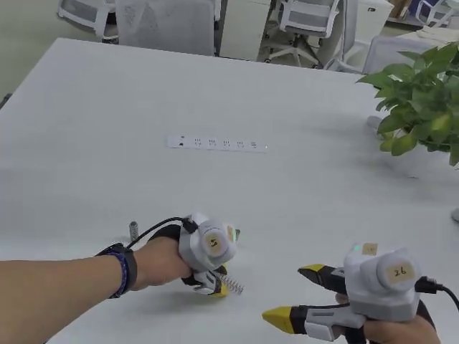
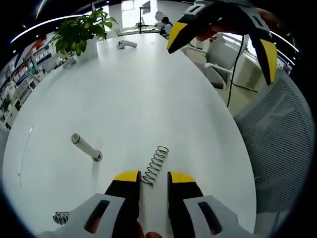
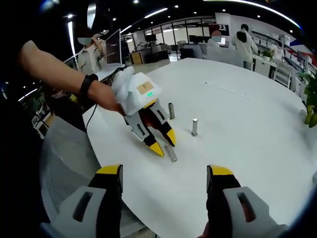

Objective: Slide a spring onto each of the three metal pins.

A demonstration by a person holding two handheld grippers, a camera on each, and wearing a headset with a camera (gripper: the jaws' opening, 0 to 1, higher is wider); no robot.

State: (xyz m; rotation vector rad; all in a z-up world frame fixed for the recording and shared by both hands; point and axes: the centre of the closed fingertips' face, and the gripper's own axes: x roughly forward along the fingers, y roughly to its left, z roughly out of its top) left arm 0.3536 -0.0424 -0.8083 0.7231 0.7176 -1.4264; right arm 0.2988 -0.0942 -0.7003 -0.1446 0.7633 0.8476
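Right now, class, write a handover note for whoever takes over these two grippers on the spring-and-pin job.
Left gripper: jaw tips flank the near end of a loose silver coil spring; grip unclear.
Right gripper: open, empty.
A bare upright metal pin stands beyond the spring; a second coil spring stands upright near it, pin inside not discernible.
Done: nothing certain. Left: slide the loose spring onto the bare pin, then the rest.

Left gripper [image 2: 154, 177] tipped down, jaws narrowly parted, right gripper [image 3: 165, 171] facing it, jaws spread wide

White left gripper [image 3: 164, 144] and right gripper [image 1: 294, 292], yellow-tipped; dark wristband [image 1: 123, 269].
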